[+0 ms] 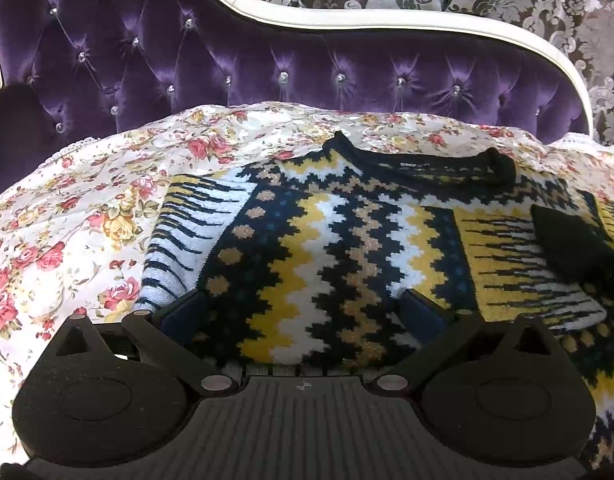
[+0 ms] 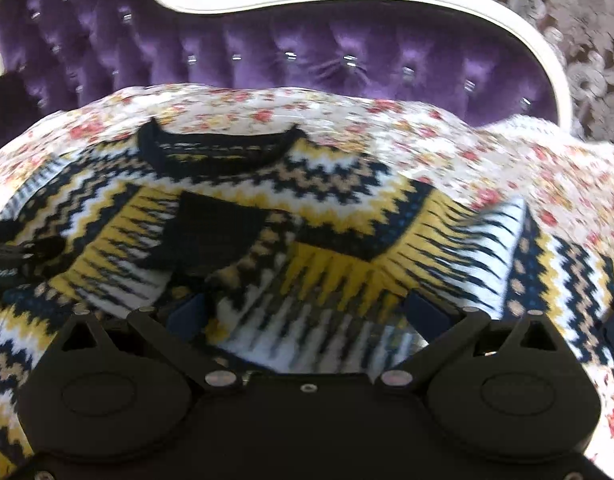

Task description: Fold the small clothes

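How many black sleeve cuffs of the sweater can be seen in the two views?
1 for sure: a black cuff lies folded onto the sweater chest, below the collar. A dark patch at the right edge of the right wrist view may be the second cuff; too cropped to tell.

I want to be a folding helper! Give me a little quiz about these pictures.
1. True or false: the sweater lies on a floral sheet.
2. What colour is the tufted headboard? A) green B) purple C) red
3. Fill in: the sweater's black cuff is folded over its ____.

Both the left gripper and right gripper are open above the knit.

Key: 1 true; 2 B; 3 front.
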`<state>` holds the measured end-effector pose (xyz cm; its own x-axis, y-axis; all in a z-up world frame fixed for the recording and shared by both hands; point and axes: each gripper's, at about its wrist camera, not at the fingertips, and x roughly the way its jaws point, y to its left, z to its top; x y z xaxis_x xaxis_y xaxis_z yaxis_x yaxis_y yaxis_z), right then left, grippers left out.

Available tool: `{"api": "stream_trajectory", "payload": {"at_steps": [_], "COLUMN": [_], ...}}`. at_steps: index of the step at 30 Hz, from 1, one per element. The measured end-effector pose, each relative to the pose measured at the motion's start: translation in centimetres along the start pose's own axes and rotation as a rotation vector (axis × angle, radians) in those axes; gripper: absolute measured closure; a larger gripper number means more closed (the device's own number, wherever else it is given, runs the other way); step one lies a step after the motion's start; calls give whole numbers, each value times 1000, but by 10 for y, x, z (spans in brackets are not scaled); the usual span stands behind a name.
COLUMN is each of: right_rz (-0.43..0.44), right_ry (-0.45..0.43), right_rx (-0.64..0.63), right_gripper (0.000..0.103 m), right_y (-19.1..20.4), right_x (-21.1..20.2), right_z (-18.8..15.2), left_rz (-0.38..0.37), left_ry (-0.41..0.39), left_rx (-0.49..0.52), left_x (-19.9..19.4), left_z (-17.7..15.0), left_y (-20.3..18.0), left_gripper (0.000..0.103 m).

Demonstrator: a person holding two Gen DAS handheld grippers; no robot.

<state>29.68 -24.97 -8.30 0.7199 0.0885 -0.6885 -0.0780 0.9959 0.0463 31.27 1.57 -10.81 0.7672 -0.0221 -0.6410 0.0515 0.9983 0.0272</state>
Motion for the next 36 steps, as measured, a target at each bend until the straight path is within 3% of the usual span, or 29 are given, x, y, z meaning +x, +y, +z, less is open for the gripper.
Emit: {"api": "stream_trajectory", "payload": {"at_steps": [9, 15, 20, 30, 31, 34, 36], "right_rz": [-85, -69, -105, -383, -406, -417, -396], "right_ry": [-14, -87, -111, -47, -36, 5, 27], "right_rx": [141, 262, 345, 337, 339, 335, 335], "right_gripper": [1, 1, 1, 1, 2, 25, 28], "right_y": [-40, -68, -104, -168, -171, -178, -177], "right_x": [-6, -25, -39, -61, -62, -58, -53], "right_z": [3, 6, 6, -13, -16, -20, -22], "left_rz": [1, 2, 4, 6, 6, 7, 7], "left_ry": [0, 1, 1, 1, 2, 2, 3], "left_rx": [0, 1, 2, 2, 2, 3, 3], "left_x": [0, 0, 1, 1, 1, 1, 1], "left_z": [0, 0, 0, 0, 0, 0, 0], "left_y": [0, 0, 0, 0, 0, 0, 0], "left_gripper": [0, 0, 0, 0, 0, 0, 0]}}
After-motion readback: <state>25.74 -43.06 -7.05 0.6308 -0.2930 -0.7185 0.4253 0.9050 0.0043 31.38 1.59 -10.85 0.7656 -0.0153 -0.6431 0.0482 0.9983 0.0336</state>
